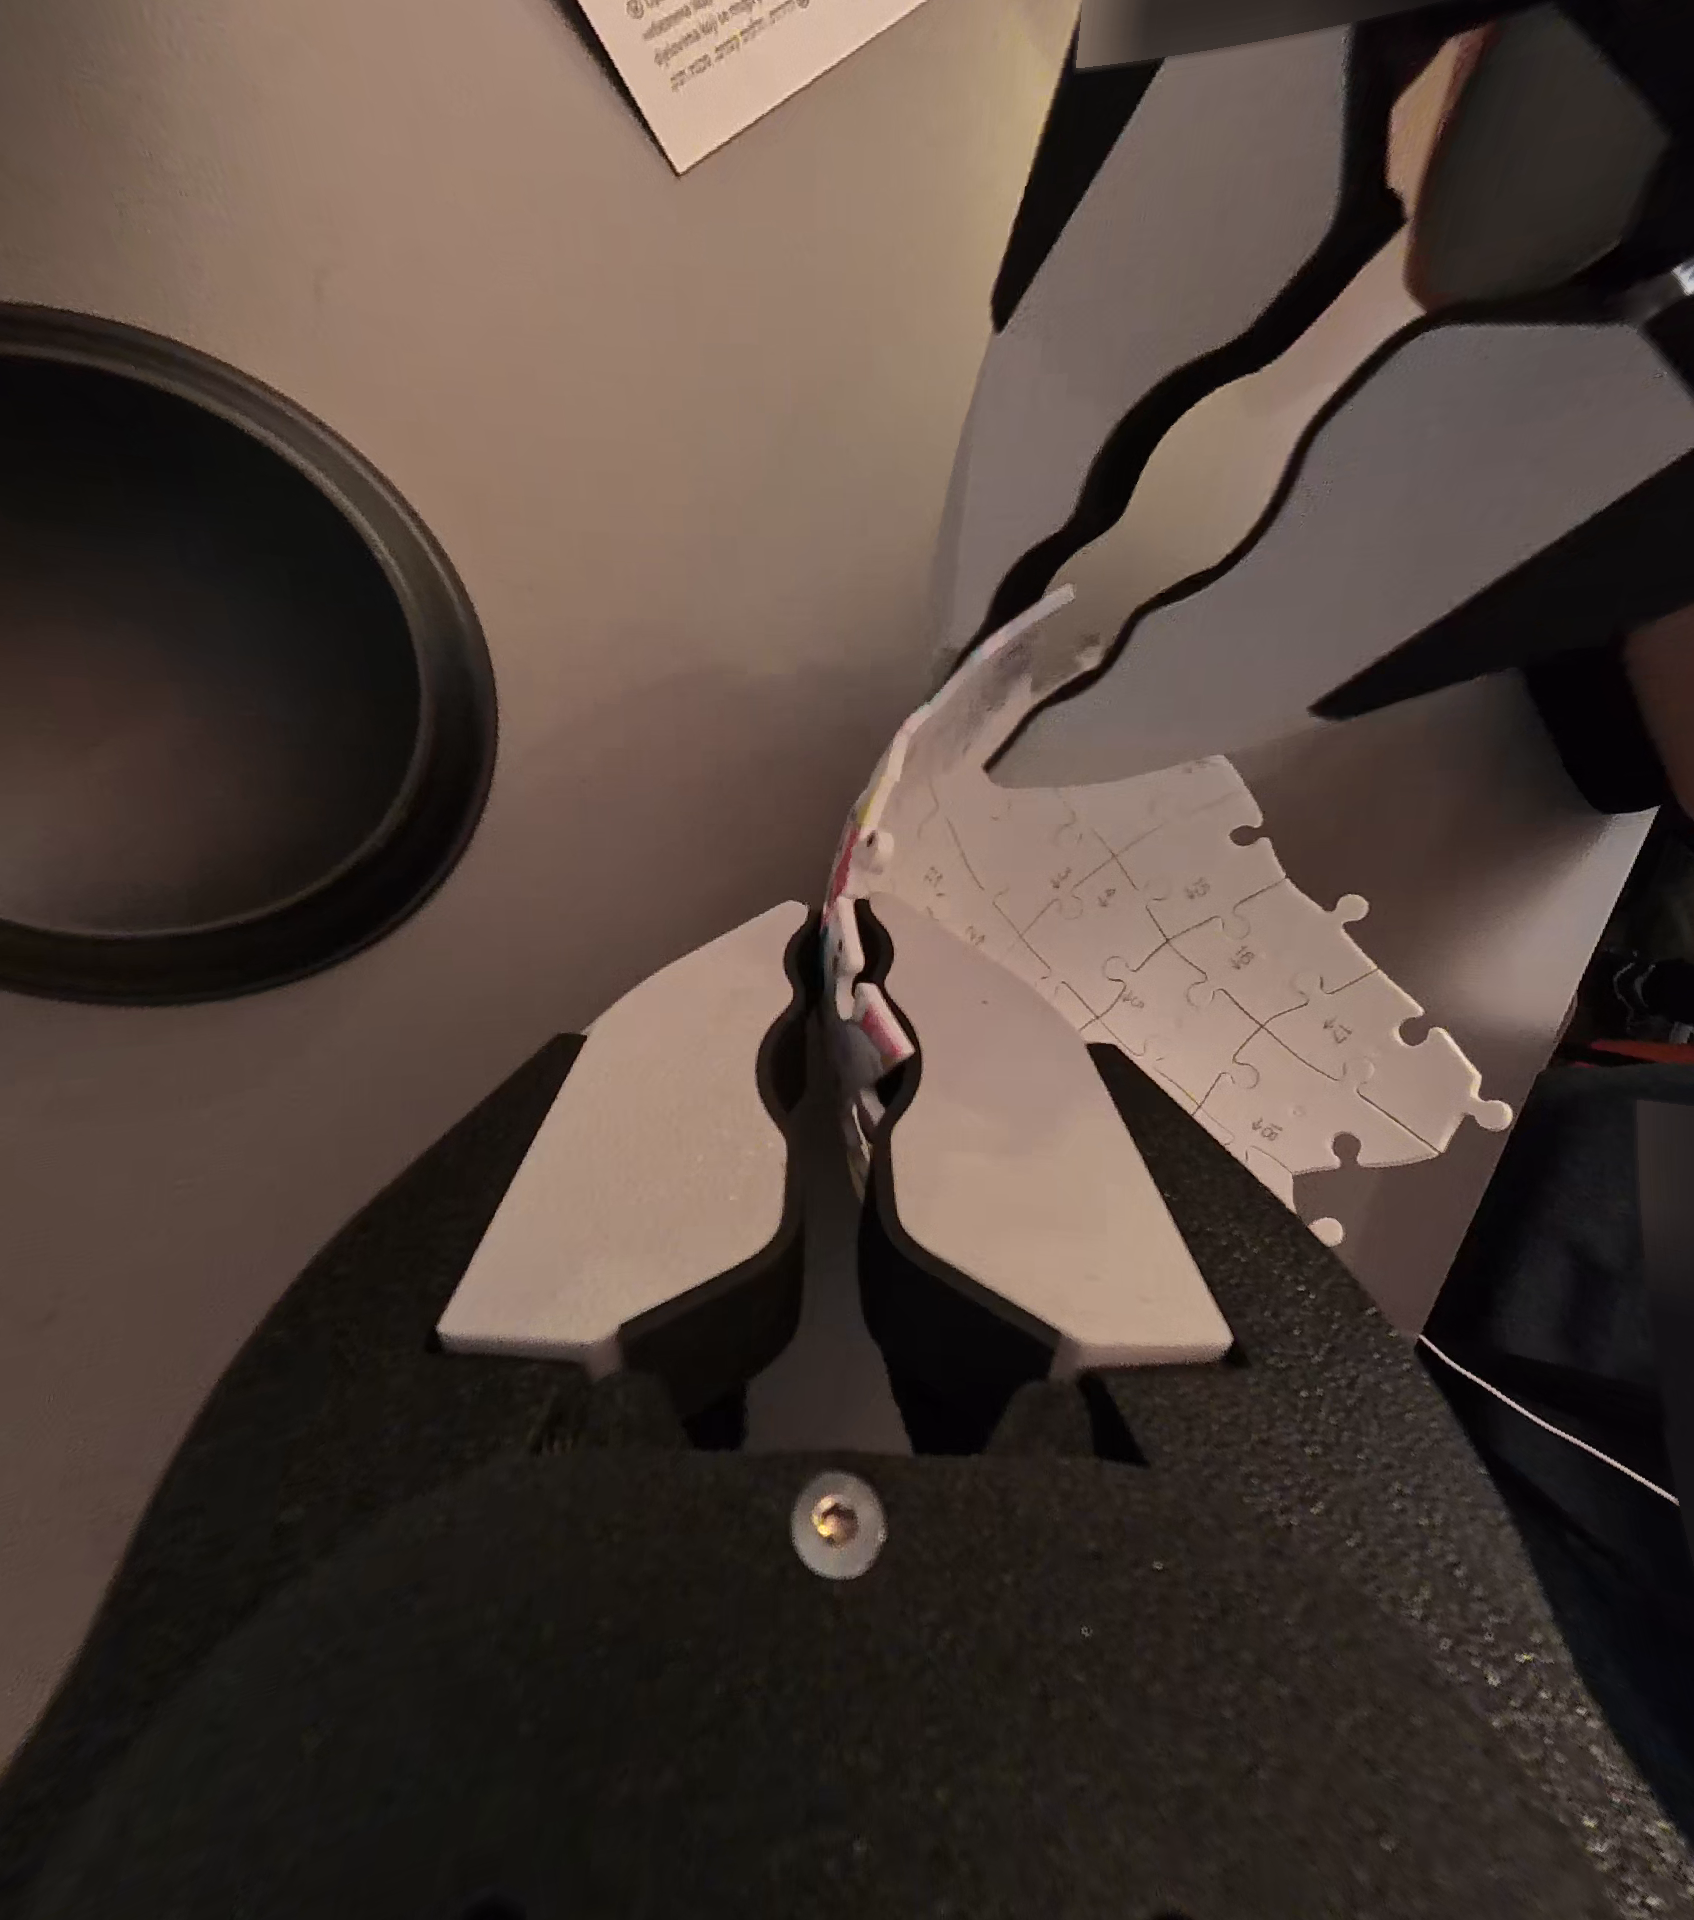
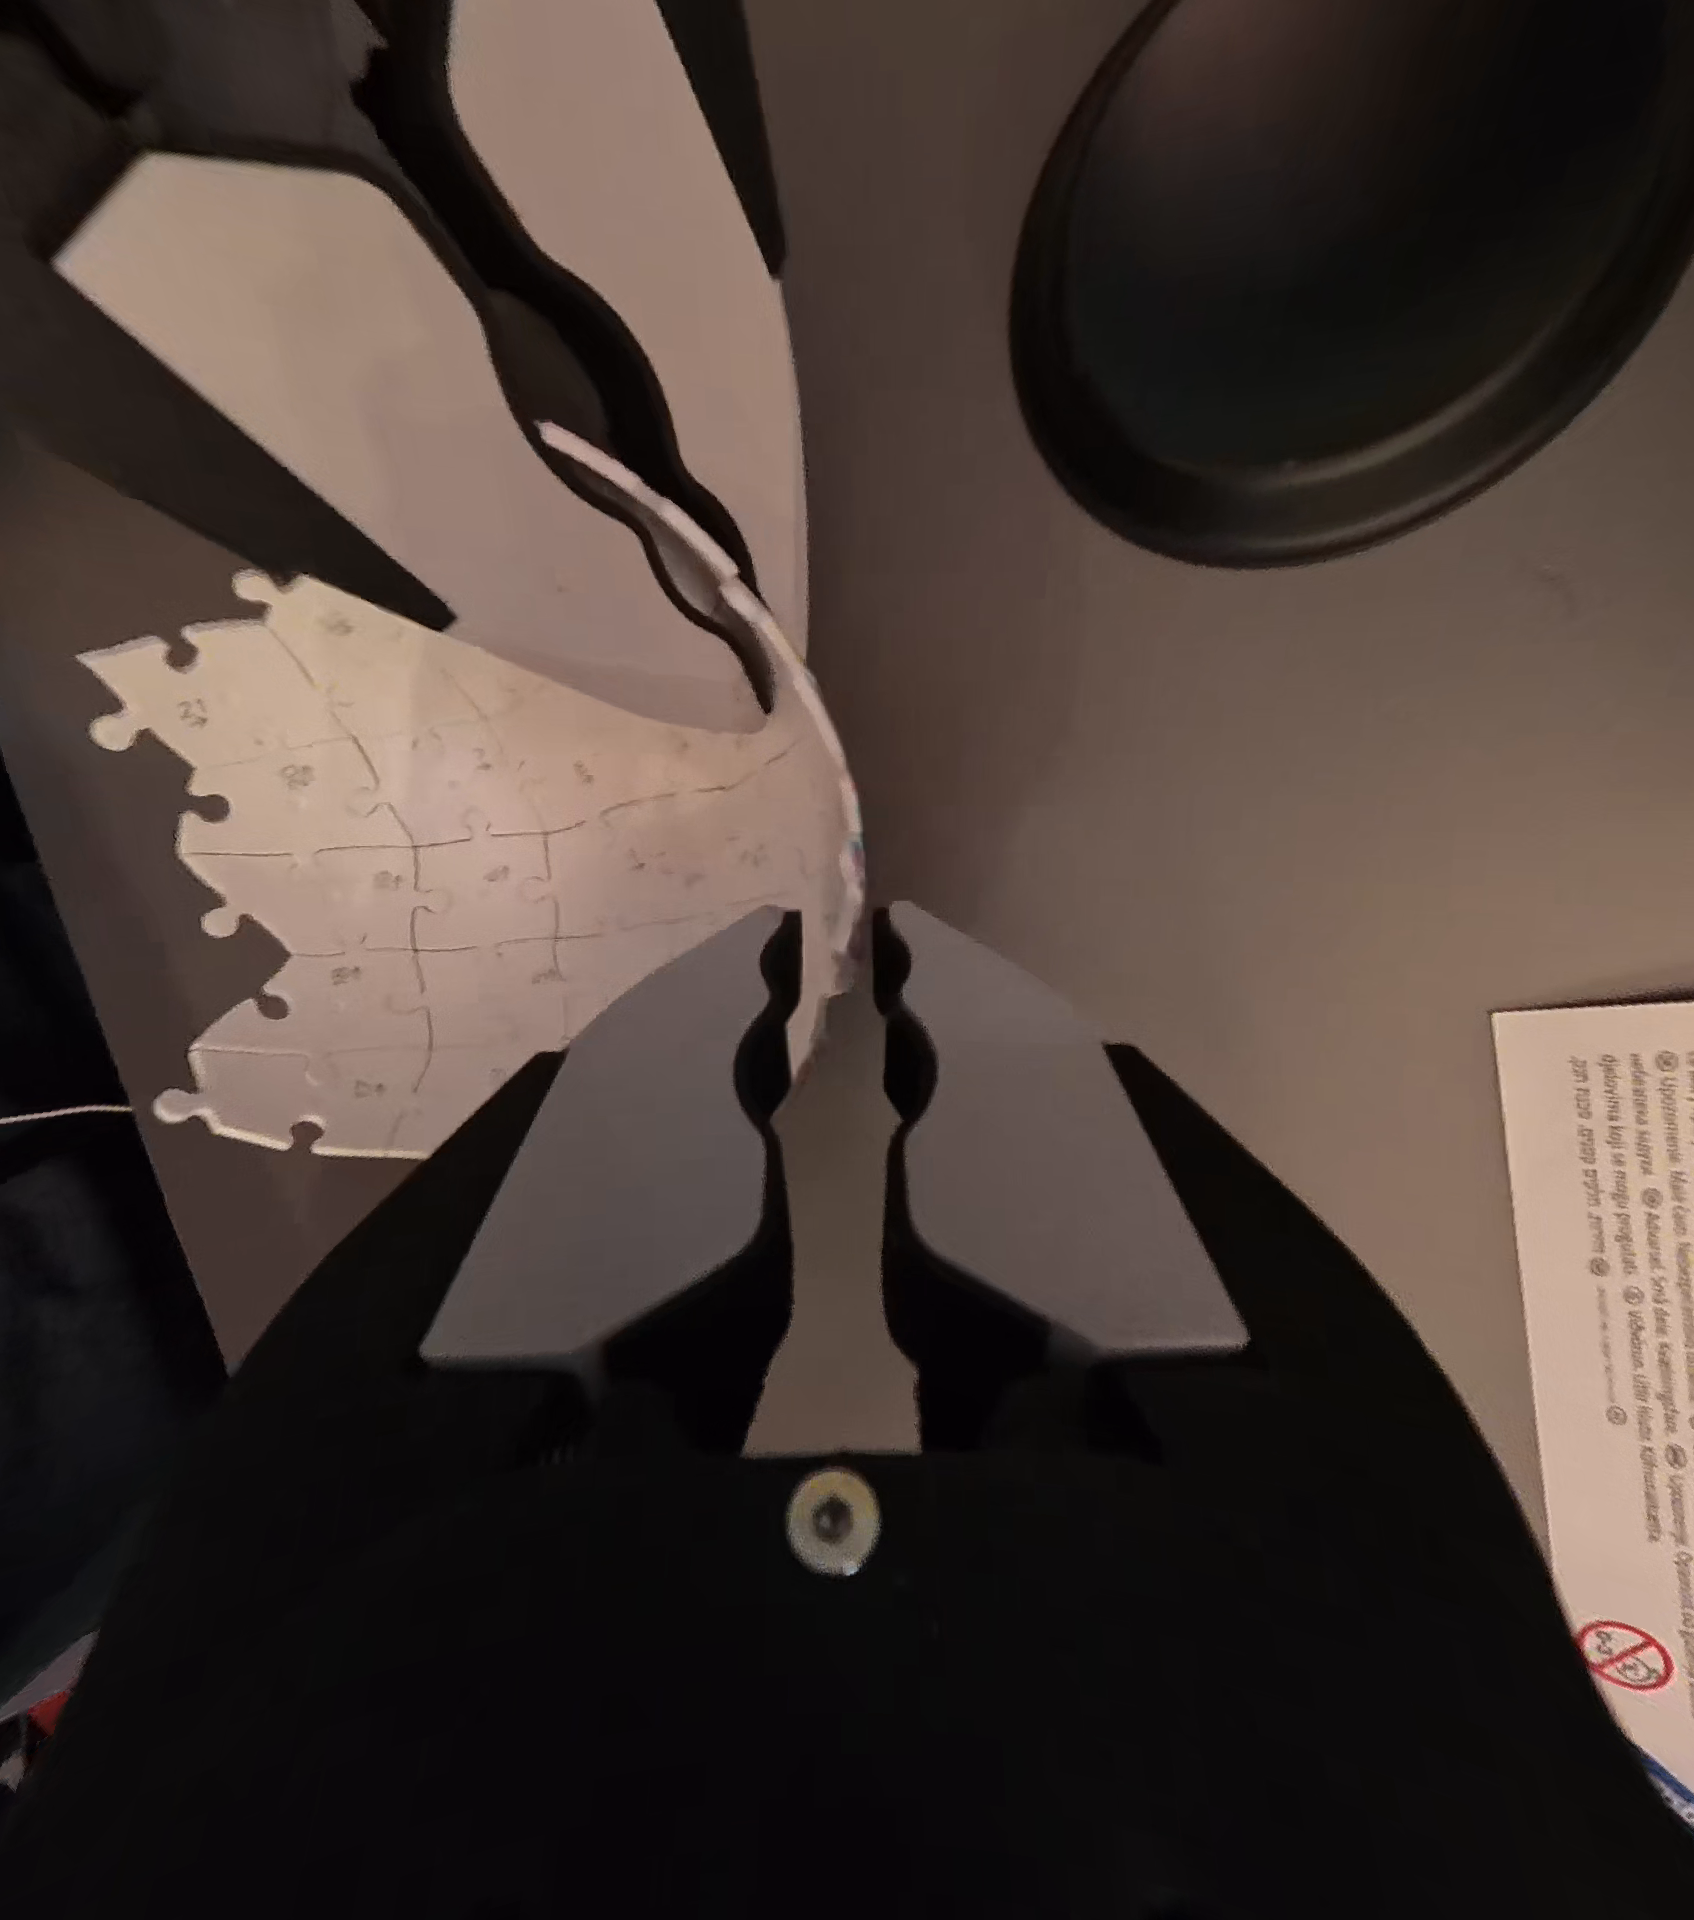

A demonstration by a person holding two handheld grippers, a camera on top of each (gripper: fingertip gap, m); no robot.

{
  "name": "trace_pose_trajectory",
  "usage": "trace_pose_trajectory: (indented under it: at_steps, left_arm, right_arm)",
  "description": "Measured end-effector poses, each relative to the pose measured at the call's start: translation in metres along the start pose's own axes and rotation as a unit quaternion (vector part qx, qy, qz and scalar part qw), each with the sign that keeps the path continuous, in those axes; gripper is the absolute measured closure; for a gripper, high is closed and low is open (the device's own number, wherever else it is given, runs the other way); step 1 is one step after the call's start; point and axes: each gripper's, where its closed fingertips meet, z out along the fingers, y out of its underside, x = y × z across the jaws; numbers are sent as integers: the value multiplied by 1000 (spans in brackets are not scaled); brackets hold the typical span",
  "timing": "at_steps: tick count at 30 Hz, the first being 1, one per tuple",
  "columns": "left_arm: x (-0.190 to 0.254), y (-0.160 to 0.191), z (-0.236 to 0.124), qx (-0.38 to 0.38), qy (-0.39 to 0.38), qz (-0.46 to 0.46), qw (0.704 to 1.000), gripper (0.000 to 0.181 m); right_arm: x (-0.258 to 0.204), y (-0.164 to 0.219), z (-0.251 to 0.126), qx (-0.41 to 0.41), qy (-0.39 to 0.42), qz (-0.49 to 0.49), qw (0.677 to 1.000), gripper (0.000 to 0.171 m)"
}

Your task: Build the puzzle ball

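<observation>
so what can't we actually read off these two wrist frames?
- Printed face of the puzzle shell: both views show mostly its white back; only a colour sliver at the edge.
- Left tongs grip point: left wrist view, fingers cover it.
- Right tongs: right wrist view, contact with the shell edge blurred.
- Black bowl contents: too dark.
- Leaflet: cut off by the frame edge.
</observation>
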Motion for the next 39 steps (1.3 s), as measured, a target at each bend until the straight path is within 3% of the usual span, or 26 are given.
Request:
trace_pose_trajectory:
  at_steps: [19, 25, 39]
  left_arm:
    - [3, 0, 3, -4, -9, 14, 1000, 177]
    - [2, 0, 2, -3, -5, 10, 1000, 177]
    - [4, 1, 4, -8, -1, 12, 1000, 177]
  right_arm:
    - [0, 6, 2, -14, -26, 24, 999, 167]
    - [2, -6, -15, 31, -10, -2, 999, 163]
    - [1, 6, 2, -23, 8, -10, 1000, 165]
